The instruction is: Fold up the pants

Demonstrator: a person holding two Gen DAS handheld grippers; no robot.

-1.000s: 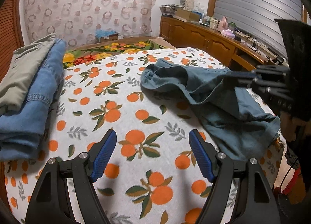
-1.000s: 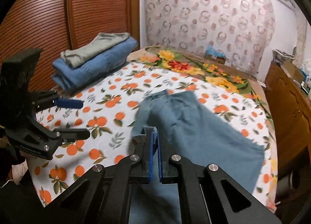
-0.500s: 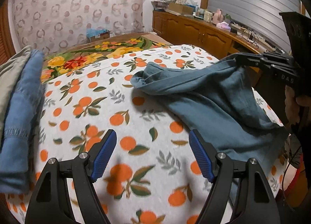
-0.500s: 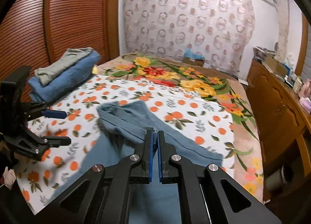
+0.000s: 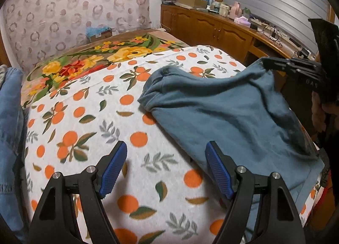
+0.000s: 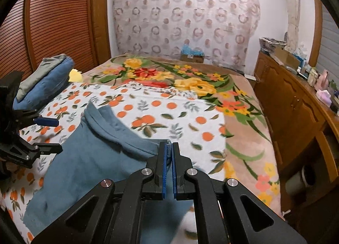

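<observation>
Teal-blue pants (image 5: pixel 233 115) lie spread on the orange-print bedspread (image 5: pixel 89 129), waistband toward the far side. My right gripper (image 6: pixel 168 150) is shut on the pants (image 6: pixel 101 155) at a waistband corner and lifts that edge off the bed; the same gripper (image 5: pixel 267 65) shows at the right of the left wrist view, pinching the cloth. My left gripper (image 5: pixel 166 159) hangs open over the bedspread just left of the pants' near edge, nothing between its blue pads. In the right wrist view the left gripper (image 6: pixel 47 134) stands at the left edge beside the pants.
A stack of folded clothes, grey on blue denim (image 6: pixel 45 79), sits at the bed's left side, its denim (image 5: pixel 9 117) close to my left gripper. A floral blanket (image 6: pixel 182 79) covers the far half. A wooden sideboard (image 6: pixel 296 104) with clutter runs along the right. A slatted wardrobe (image 6: pixel 55 24) stands left.
Both grippers have moved sideways across the bed. The right one has dragged the held corner with it, so the pants are now stretched out flatter; the clothes stack has slid toward the left edge.
</observation>
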